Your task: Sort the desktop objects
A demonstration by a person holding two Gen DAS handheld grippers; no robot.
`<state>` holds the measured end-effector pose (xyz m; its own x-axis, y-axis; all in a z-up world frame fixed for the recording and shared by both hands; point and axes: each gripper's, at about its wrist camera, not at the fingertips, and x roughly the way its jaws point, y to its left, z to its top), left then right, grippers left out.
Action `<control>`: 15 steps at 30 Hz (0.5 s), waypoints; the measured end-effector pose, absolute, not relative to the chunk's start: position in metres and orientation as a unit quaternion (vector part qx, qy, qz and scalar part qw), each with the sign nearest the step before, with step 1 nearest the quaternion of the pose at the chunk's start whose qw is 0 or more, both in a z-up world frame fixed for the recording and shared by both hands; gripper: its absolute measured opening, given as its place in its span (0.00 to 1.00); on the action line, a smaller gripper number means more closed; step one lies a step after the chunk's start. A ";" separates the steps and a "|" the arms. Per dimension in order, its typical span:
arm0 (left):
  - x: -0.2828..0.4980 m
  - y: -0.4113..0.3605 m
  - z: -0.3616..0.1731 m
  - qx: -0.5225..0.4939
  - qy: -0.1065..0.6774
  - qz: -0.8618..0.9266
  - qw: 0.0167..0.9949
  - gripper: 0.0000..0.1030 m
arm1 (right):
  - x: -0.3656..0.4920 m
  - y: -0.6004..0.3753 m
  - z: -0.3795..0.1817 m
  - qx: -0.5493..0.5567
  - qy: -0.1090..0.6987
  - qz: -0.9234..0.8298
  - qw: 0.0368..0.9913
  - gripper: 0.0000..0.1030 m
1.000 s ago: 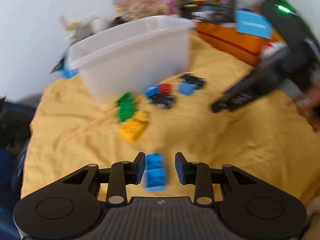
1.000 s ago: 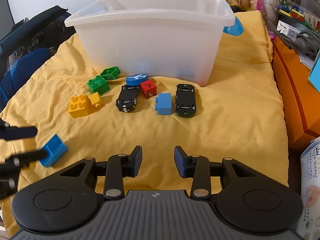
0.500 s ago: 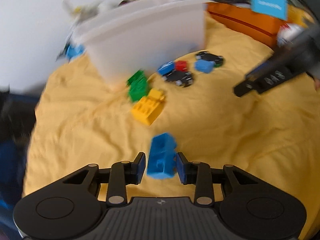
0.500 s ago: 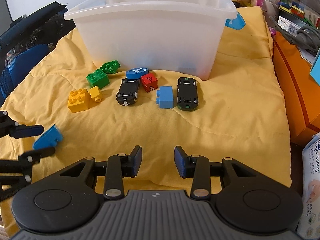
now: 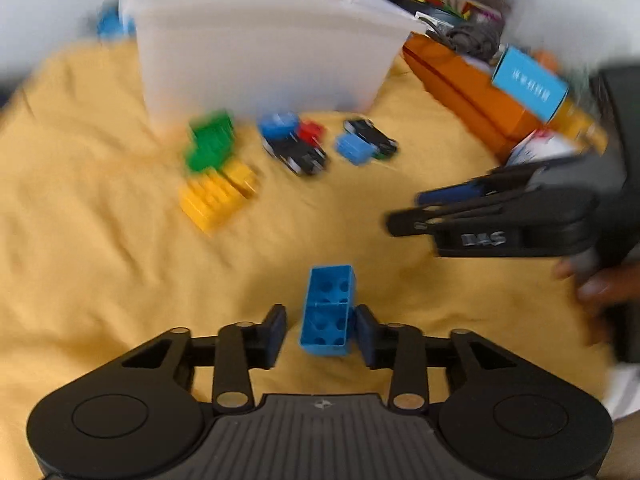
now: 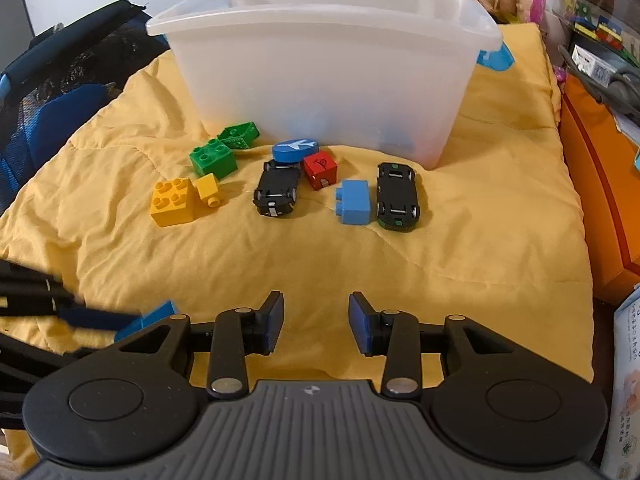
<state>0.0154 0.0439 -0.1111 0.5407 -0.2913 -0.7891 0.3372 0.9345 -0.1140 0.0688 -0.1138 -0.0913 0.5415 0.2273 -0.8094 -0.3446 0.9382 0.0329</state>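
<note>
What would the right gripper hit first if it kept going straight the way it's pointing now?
The right gripper has nothing between its open jaws. Straight ahead lies bare yellow blanket, which it would probably meet first. The light blue brick and black toy cars lie farther along, though depth is uncertain.

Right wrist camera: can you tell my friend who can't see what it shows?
The right gripper, open and empty, hovers over a yellow blanket. Ahead, building bricks and two upside-down toy cars lie before a translucent plastic bin.

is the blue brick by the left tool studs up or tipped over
Tipped over: the blue brick shows its hollow underside to the left wrist camera, lying on the yellow blanket.
</note>
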 end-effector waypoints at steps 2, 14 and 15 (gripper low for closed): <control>0.012 0.040 -0.105 0.105 0.407 -0.123 0.899 0.44 | 0.067 -0.113 -0.090 -0.070 0.448 0.162 0.877 0.39; -0.021 -0.002 -0.112 0.366 0.302 -0.206 0.856 0.46 | 0.070 -0.113 -0.088 -0.074 0.447 0.170 0.875 0.39; -0.020 -0.003 -0.116 0.381 0.303 -0.205 0.849 0.46 | 0.070 -0.113 -0.087 -0.076 0.447 0.173 0.875 0.39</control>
